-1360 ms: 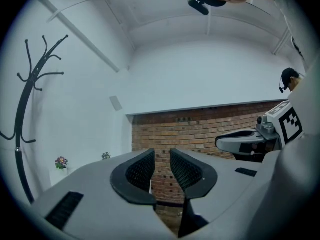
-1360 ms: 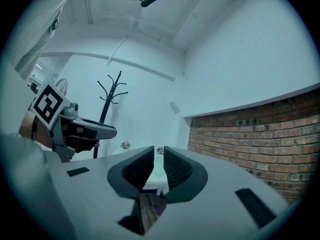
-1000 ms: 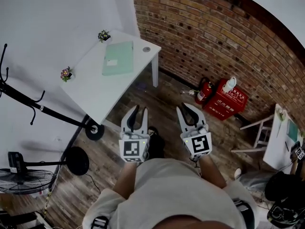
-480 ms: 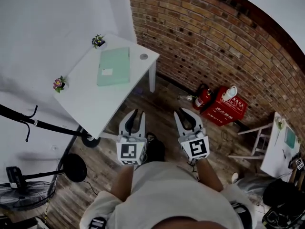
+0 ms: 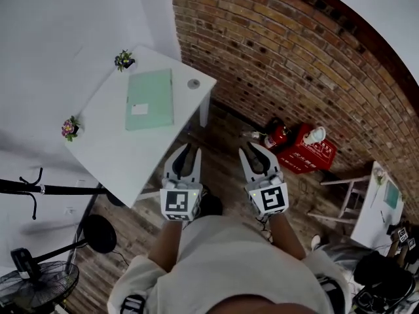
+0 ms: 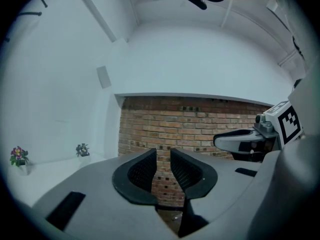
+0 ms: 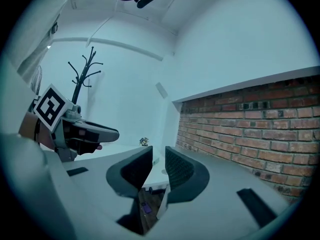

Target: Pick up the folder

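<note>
A pale green folder (image 5: 149,99) lies flat on the white table (image 5: 108,152), at the far end near the brick wall. My left gripper (image 5: 186,150) is held out level over the wooden floor, just right of the table's near edge and well short of the folder. Its jaws stand a narrow gap apart with nothing between them (image 6: 163,156). Beside it my right gripper (image 5: 256,150) points the same way. Its jaws have just been opening and hold nothing (image 7: 158,156). Each gripper shows at the side of the other's view.
Two small flower pots (image 5: 123,60) (image 5: 69,127) and a small grey disc (image 5: 193,84) sit on the table. A fire extinguisher (image 5: 278,135) and red box (image 5: 308,150) stand by the brick wall. A coat rack base (image 5: 98,233) and a fan (image 5: 36,286) stand at left.
The person has walked toward the table with both grippers carried forward side by side. The table's near edge now lies closer to the left gripper. The coat rack has slid down the left of the view.
</note>
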The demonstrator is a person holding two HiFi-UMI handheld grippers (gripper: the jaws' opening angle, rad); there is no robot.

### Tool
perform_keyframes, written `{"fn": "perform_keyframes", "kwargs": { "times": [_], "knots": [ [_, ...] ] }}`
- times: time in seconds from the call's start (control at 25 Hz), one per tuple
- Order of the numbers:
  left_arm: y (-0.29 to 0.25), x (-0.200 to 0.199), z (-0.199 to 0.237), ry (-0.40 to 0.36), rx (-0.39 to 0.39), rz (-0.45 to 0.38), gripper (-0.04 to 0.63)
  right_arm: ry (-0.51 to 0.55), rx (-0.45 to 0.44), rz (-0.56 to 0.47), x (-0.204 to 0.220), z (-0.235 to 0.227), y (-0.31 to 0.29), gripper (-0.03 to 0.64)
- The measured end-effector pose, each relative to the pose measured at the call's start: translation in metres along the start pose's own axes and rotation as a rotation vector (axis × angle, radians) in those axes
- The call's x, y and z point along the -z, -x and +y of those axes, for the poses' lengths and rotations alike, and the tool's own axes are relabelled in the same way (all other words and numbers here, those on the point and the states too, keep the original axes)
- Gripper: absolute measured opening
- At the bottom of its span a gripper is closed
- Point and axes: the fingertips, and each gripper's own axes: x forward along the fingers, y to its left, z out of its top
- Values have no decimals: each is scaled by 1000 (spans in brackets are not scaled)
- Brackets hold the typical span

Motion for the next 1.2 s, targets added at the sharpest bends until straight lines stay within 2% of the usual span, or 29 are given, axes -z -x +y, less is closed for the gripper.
{"fn": "perform_keyframes", "kwargs": {
  "times": [0.2, 0.52, 0.76, 1.2],
  "knots": [
    [-39, -8, 32, 4, 7, -19, 89, 5, -31, 13, -1, -12, -55, 86],
    [-78, -10, 86, 8, -41, -23, 89, -1, -74, 1, 0, -24, -128, 91],
    [-76, 4, 123, 55, -113, -1, 89, -18, -136, 44, 9, -11, -167, 91],
    [-103, 16, 180, 87, -265, 10, 89, -22, -293, 14, 20, -14, -248, 91]
  ]
}}
